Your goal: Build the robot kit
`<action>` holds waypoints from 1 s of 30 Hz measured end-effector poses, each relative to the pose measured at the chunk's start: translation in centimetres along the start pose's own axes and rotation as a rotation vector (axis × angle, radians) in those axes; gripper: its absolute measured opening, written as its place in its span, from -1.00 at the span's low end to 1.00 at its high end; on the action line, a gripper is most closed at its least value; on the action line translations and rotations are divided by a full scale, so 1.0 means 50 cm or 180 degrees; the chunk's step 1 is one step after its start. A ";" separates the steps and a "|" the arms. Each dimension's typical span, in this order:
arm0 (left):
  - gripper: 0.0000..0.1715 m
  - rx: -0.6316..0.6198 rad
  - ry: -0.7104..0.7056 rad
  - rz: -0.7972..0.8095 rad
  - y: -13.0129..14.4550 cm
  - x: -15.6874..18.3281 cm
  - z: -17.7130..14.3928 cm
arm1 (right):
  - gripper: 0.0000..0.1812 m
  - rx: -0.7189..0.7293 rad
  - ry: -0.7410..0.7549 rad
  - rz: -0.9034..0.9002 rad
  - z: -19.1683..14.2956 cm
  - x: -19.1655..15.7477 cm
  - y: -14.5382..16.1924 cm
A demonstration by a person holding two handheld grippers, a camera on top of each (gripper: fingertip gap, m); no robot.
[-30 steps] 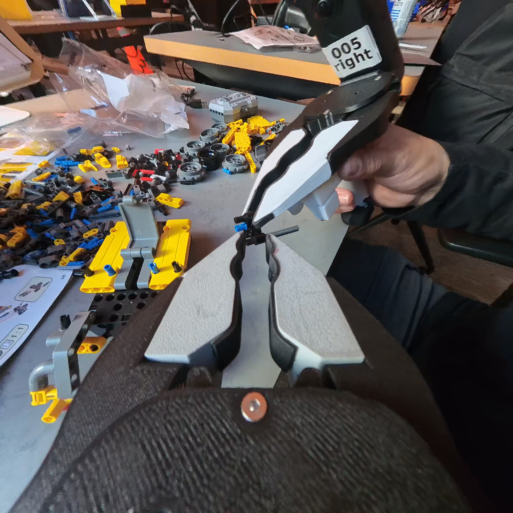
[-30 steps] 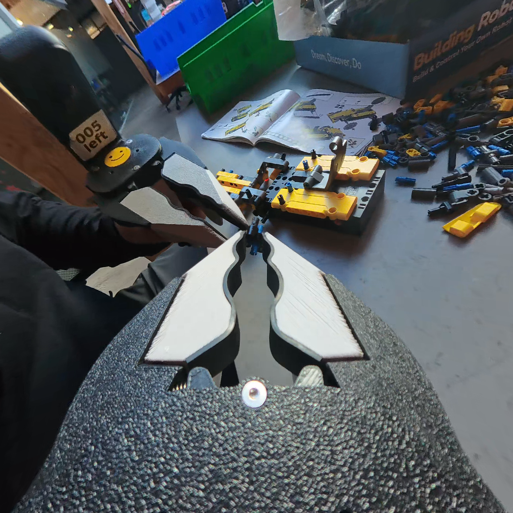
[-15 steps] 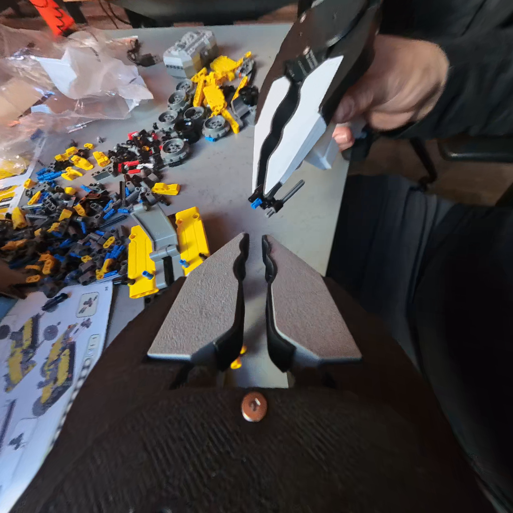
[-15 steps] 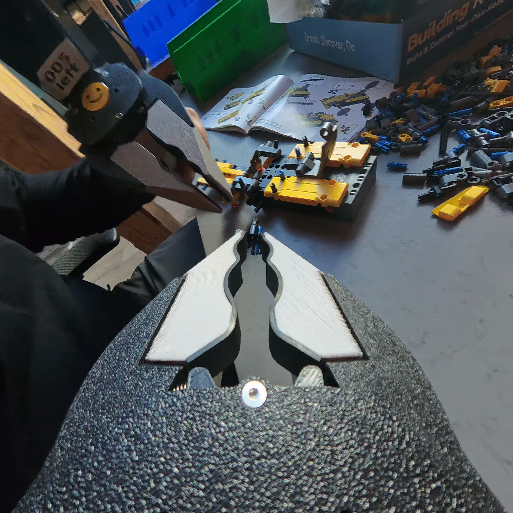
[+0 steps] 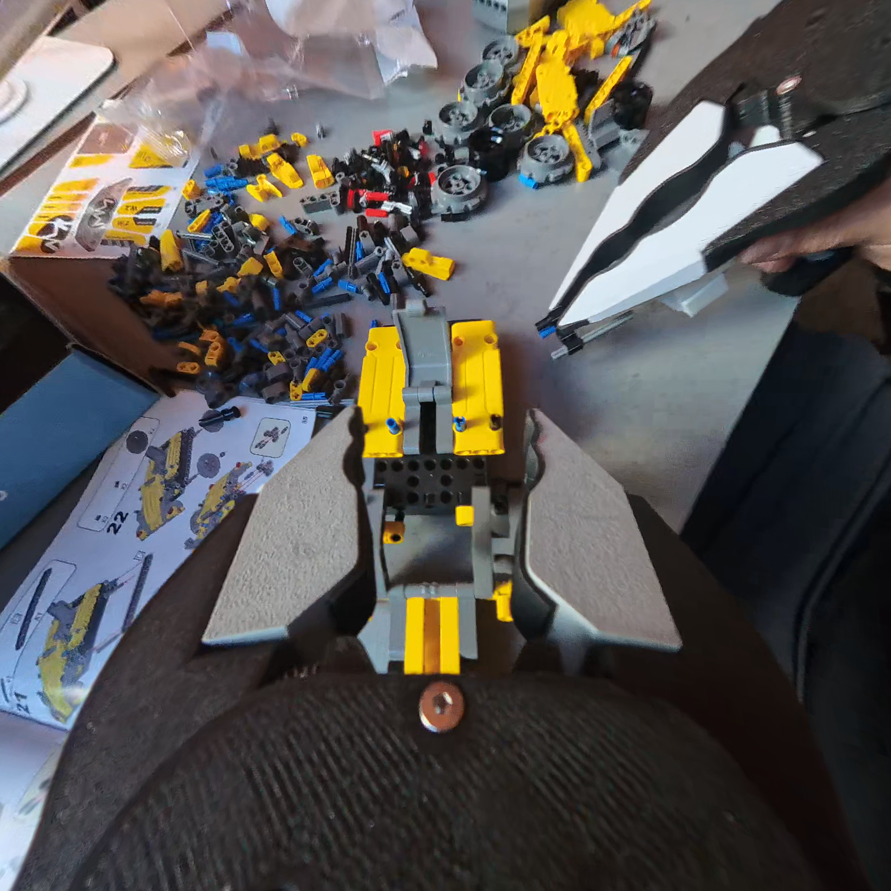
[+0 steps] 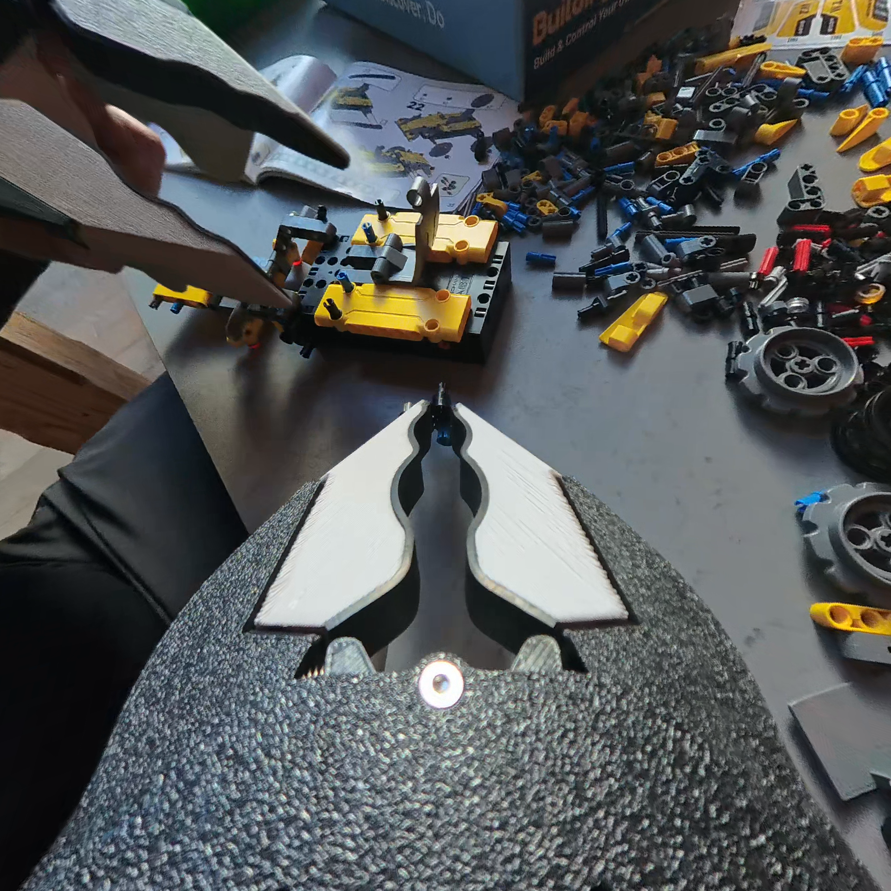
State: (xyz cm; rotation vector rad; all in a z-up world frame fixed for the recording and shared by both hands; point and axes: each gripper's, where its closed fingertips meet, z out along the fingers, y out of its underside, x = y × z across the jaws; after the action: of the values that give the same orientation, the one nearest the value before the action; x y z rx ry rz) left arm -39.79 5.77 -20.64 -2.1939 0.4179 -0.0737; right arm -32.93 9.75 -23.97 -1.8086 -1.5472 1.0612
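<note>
Two grippers over a grey table (image 6: 602, 482) covered in building-kit parts. Left gripper (image 5: 441, 448) has its jaws spread wide, straddling the near end of a half-built yellow, grey and black model (image 5: 434, 434) that sits flat on the table; from the right wrist view one fingertip looks right up against the model's grey frame end, but I can't tell if it's actually touching. Right gripper (image 6: 439, 410) is pinched tight on a small black and blue pin assembly (image 6: 441, 417) with a thin axle sticking out, held above bare table just beside the model, apart from it

Other stuff around:
- big loose pile of pins and connectors (image 5: 270, 289) in black, blue, yellow and some red, beyond and left of the model
- grey wheel hubs (image 5: 482, 120) with long yellow beams (image 5: 554, 87) farther back
- open instruction booklet (image 5: 144, 520) lying left of the left gripper
- dark blue kit box (image 6: 482, 43) behind the booklet
- crumpled clear plastic bags (image 5: 289, 53) at the far edge
- single yellow wedge panel (image 6: 634, 320) lying alone between the model and the pile
</note>
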 end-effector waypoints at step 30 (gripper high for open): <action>0.03 -0.0777 0.0488 -0.0653 0.059 0.024 0.098 | -0.93 0.0153 0.0200 0.0213 -0.009 0.011 -0.006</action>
State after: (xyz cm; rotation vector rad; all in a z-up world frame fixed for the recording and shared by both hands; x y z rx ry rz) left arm -38.47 7.48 -26.07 -2.4768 0.2972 -0.3191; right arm -32.71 10.38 -23.58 -1.8547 -1.4216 1.0529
